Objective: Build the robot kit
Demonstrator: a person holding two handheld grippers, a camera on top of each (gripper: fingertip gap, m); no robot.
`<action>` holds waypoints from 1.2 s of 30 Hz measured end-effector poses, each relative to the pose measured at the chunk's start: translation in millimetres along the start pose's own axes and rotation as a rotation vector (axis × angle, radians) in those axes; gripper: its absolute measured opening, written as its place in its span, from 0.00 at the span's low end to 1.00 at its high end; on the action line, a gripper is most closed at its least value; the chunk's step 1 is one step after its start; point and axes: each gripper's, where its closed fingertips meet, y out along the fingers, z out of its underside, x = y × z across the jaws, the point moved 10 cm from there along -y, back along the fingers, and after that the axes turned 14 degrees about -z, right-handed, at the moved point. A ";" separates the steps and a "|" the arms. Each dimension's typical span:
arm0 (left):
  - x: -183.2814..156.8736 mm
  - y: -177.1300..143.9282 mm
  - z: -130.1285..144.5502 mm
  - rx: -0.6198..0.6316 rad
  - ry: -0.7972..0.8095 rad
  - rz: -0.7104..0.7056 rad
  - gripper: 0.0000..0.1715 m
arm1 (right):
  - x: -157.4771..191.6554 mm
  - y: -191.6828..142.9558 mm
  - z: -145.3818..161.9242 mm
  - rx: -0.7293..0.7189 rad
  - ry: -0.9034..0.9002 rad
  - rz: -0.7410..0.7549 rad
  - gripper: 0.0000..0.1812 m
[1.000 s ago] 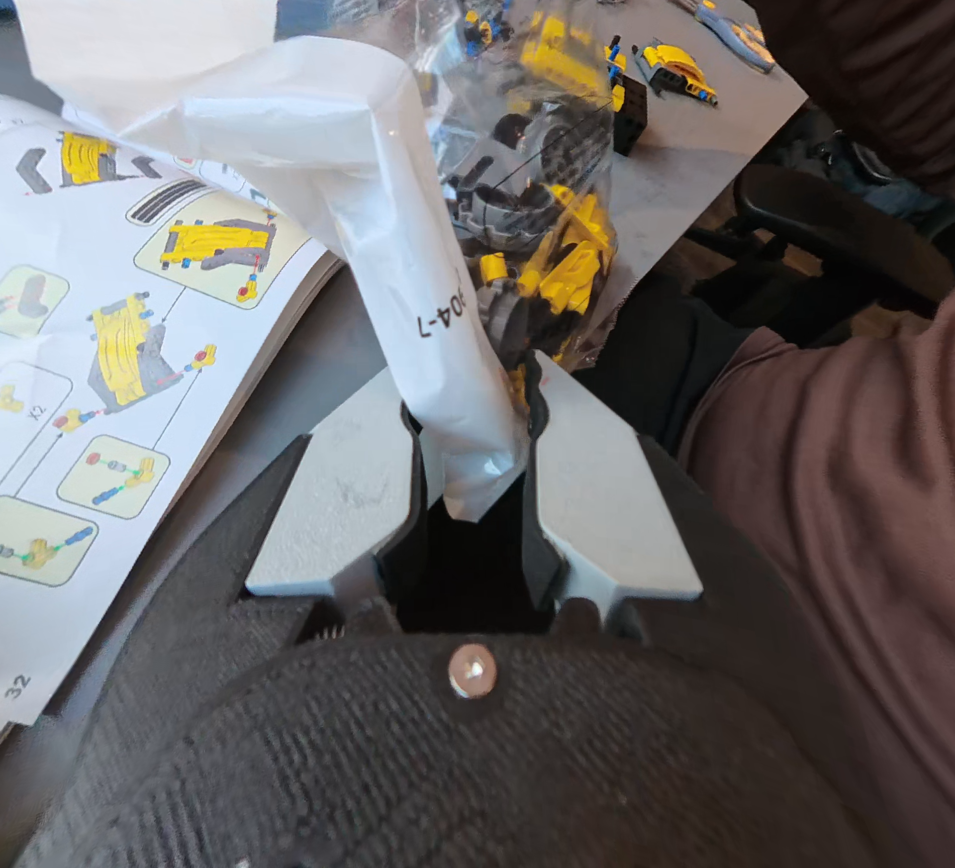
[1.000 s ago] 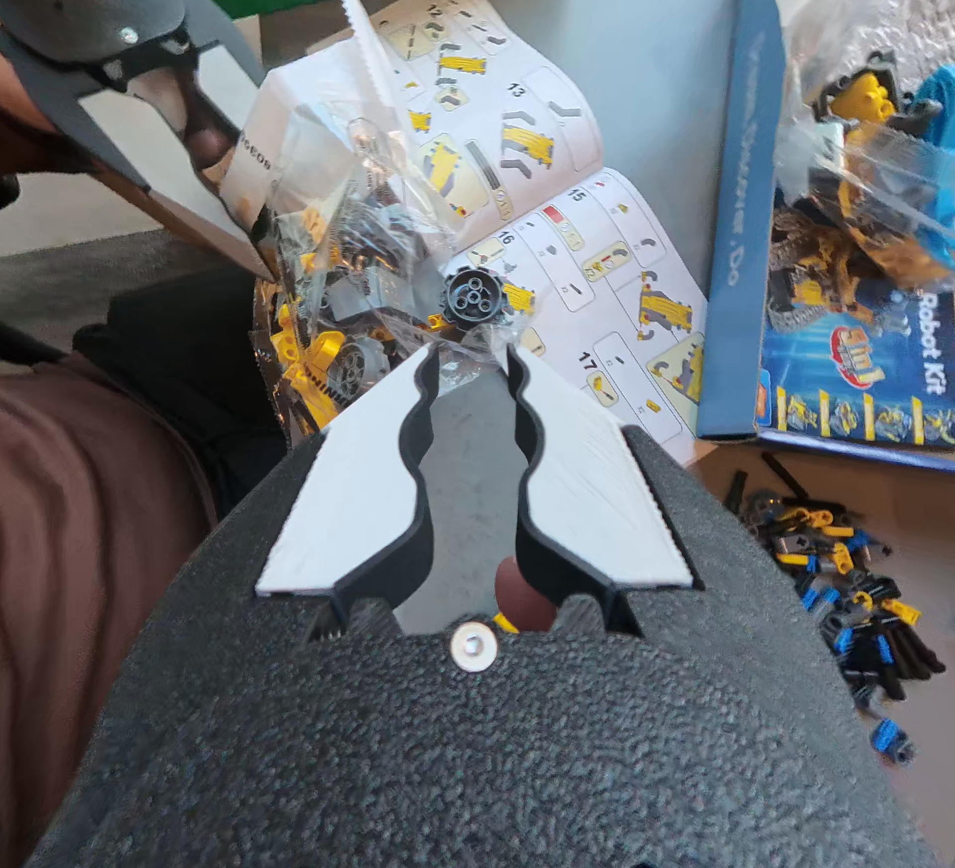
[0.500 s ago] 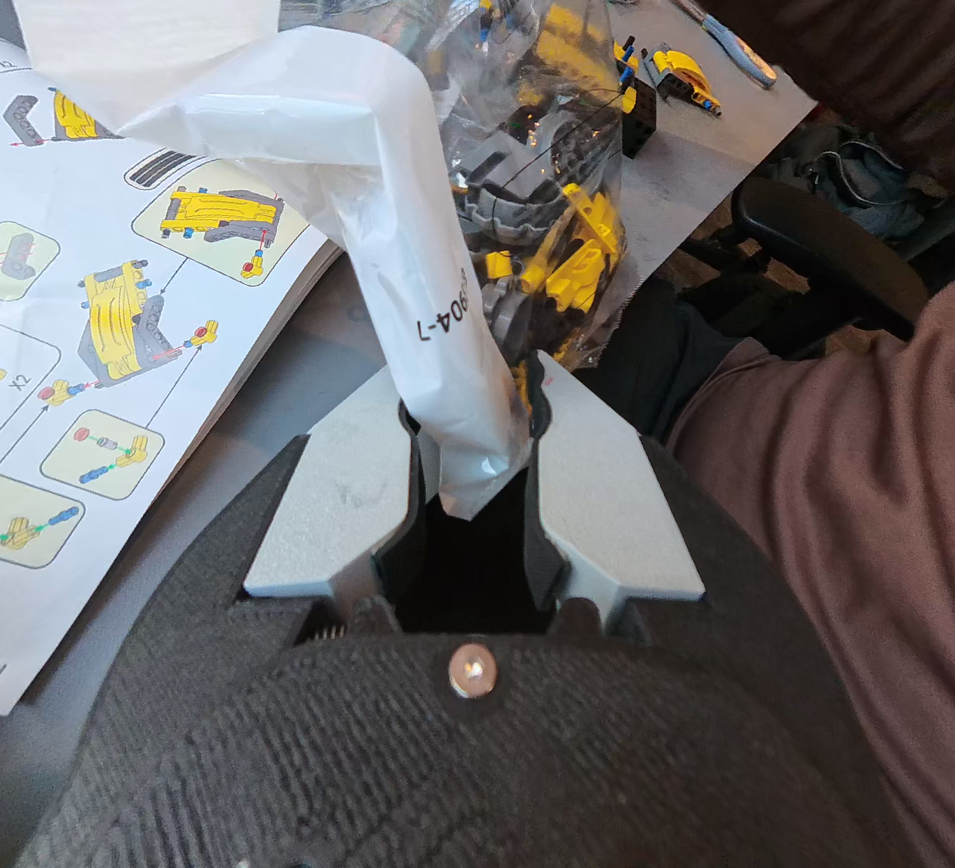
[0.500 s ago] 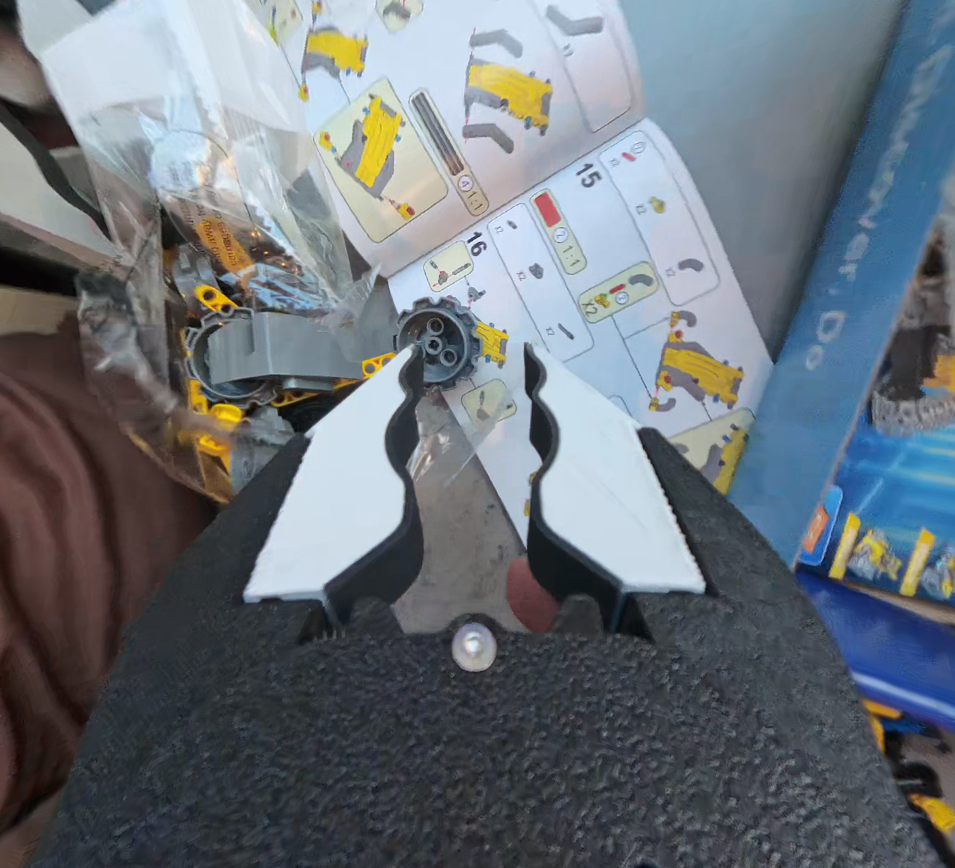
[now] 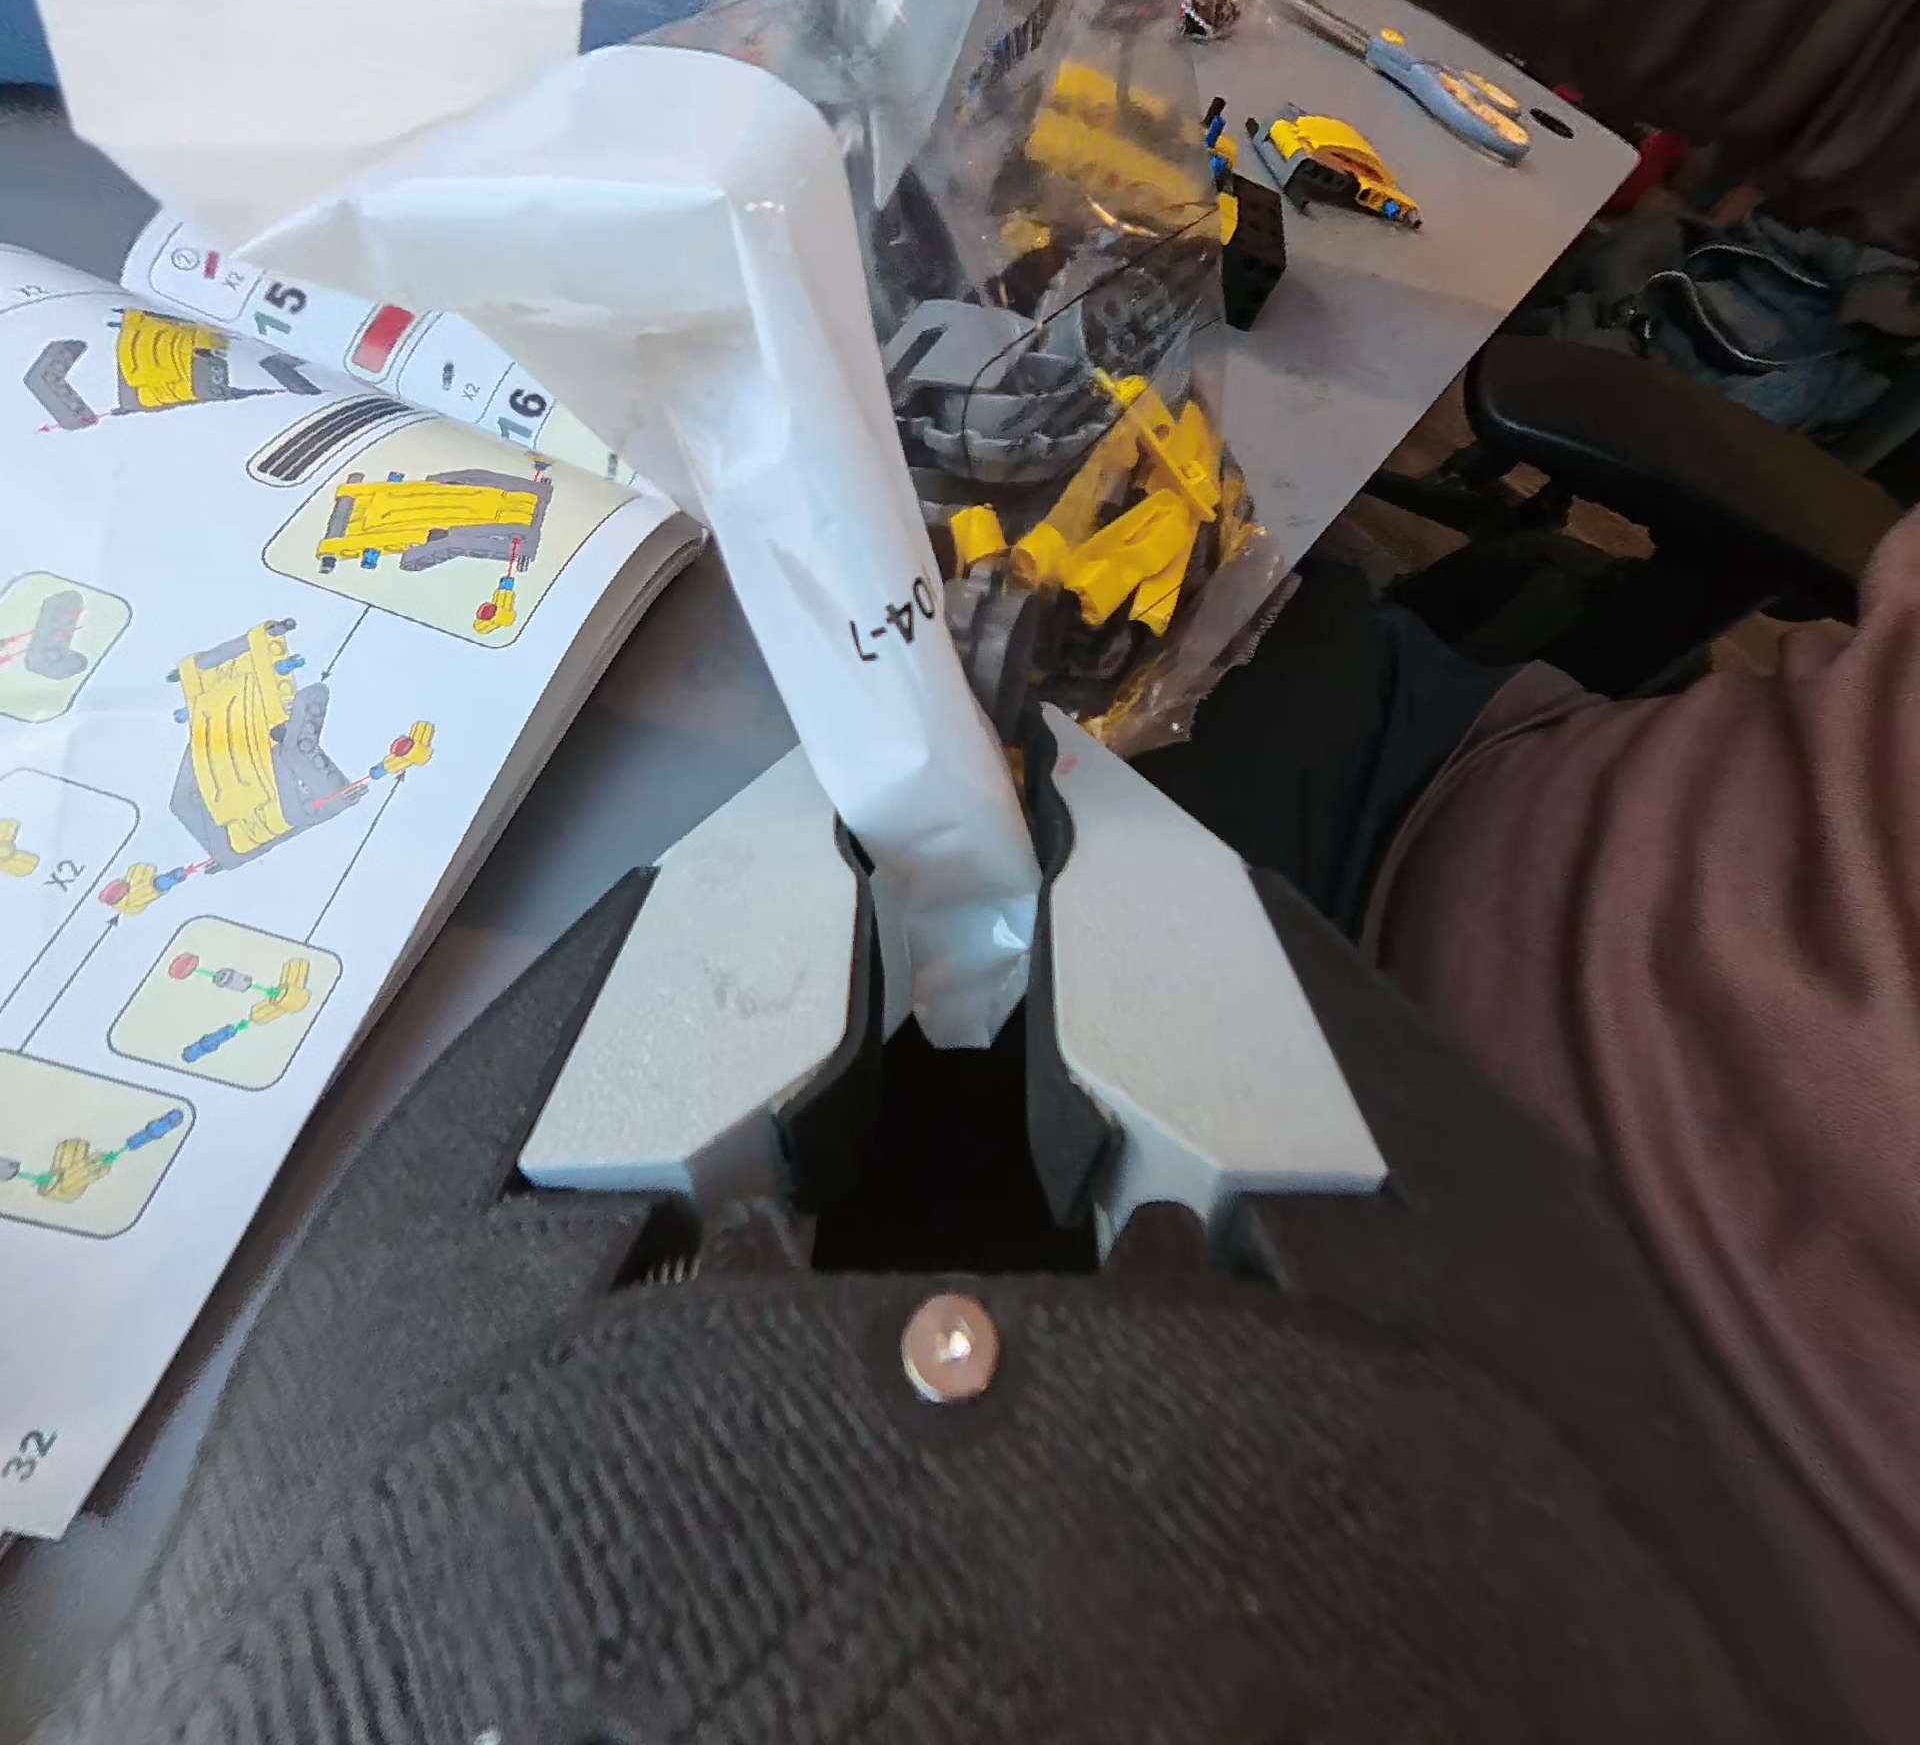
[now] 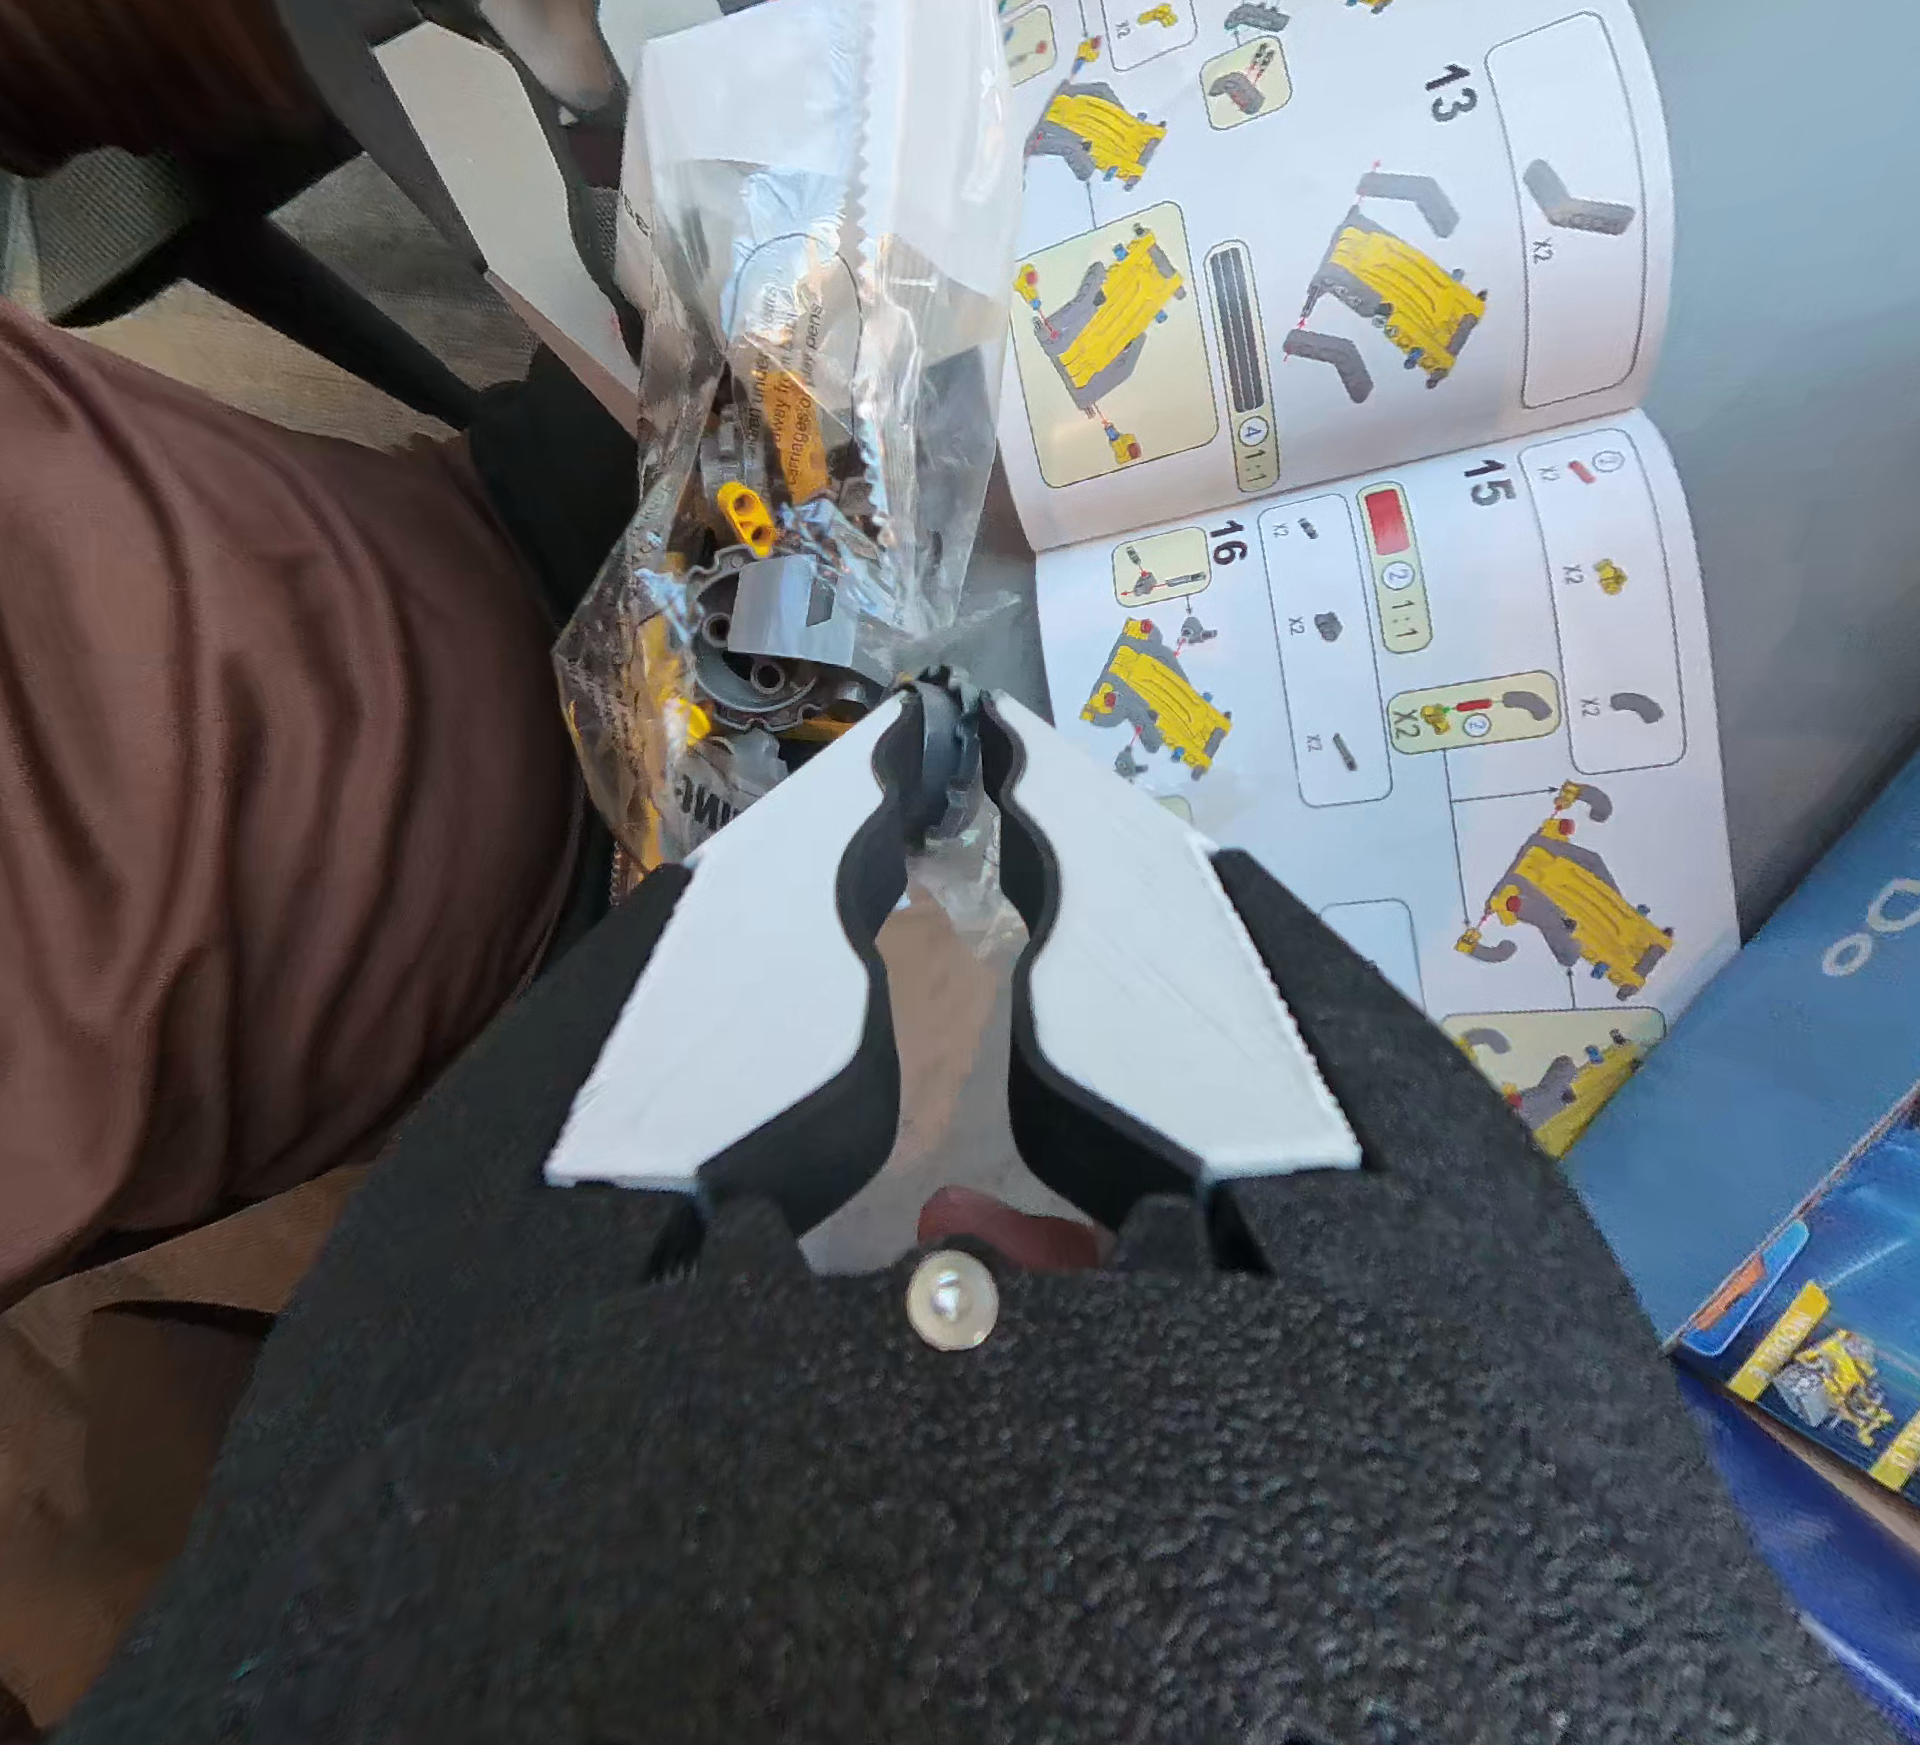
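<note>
Right gripper (image 6: 940, 708) is clamped on a dark gear (image 6: 940, 760) through the film of the parts bag (image 6: 790, 407); left gripper (image 5: 951, 760) pinches the bag's white end. Best to keep both grips firm — film looks slippery. Bag hangs between them above the instruction booklet (image 6: 1403, 345). Only the left wrist view shows the far table (image 5: 1455, 282) — yellow assembly (image 5: 1330, 163), tool (image 5: 1444, 90).

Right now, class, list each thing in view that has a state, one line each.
Left hand-held gripper: shut on the plastic bag's white end.
Right hand-held gripper: shut on a dark gear through the bag.
Plastic bag: held up, parts inside.
Instruction booklet: open.
</note>
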 end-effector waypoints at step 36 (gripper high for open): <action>-15.0 -1.2 1.6 -0.335 0.698 -0.303 0.07 | 30.3 -16.6 35.3 -0.427 0.212 -0.161 0.21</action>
